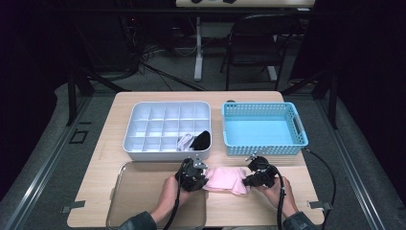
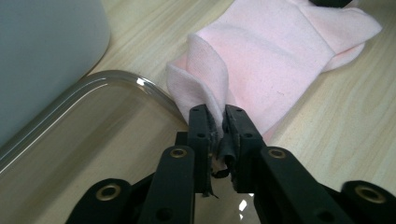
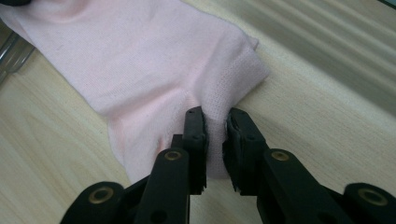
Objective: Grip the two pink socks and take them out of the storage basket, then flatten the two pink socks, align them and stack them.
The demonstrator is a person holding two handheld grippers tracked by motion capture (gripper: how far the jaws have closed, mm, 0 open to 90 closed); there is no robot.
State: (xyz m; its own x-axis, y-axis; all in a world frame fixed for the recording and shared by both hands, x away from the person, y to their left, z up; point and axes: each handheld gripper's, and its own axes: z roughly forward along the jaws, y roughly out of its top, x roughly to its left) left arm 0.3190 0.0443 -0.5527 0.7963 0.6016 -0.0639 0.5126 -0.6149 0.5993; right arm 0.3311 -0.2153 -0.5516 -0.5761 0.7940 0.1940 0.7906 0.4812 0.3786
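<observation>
The left gripper (image 2: 218,122) is clenched on a raised fold at one end of the pink sock (image 2: 275,56), its jaws nipping the cloth at the bottom centre of the left gripper view. The right gripper (image 3: 216,125) pinches the sock's other end, a ridge of fabric squeezed between its jaws at the lower middle of the right gripper view. In the high view the left gripper (image 1: 192,173) and right gripper (image 1: 258,173) sit at the lower centre with the sock (image 1: 225,179) lying flat on the table (image 1: 268,211) between them, one sock in all. Just left of it, in the lower left, lies one clear tray (image 1: 139,191); its curved rim (image 2: 116,79) runs right beside the pinched fold, touching or nearly so. Above the left gripper, at centre left, stands one white divided box (image 1: 165,125); two of its compartments near the lower right hold rolled things, one white (image 1: 186,142) and one black (image 1: 202,139). Its wall (image 2: 46,51) fills the upper left of the left gripper view, near the jaws. To the right of centre sits one blue basket (image 1: 263,128) with perforated walls, just above the right gripper. Beyond the table, at the top, stand one folding chair (image 1: 258,43) and a white table leg (image 1: 198,48). No writing or label can be read on anything.
</observation>
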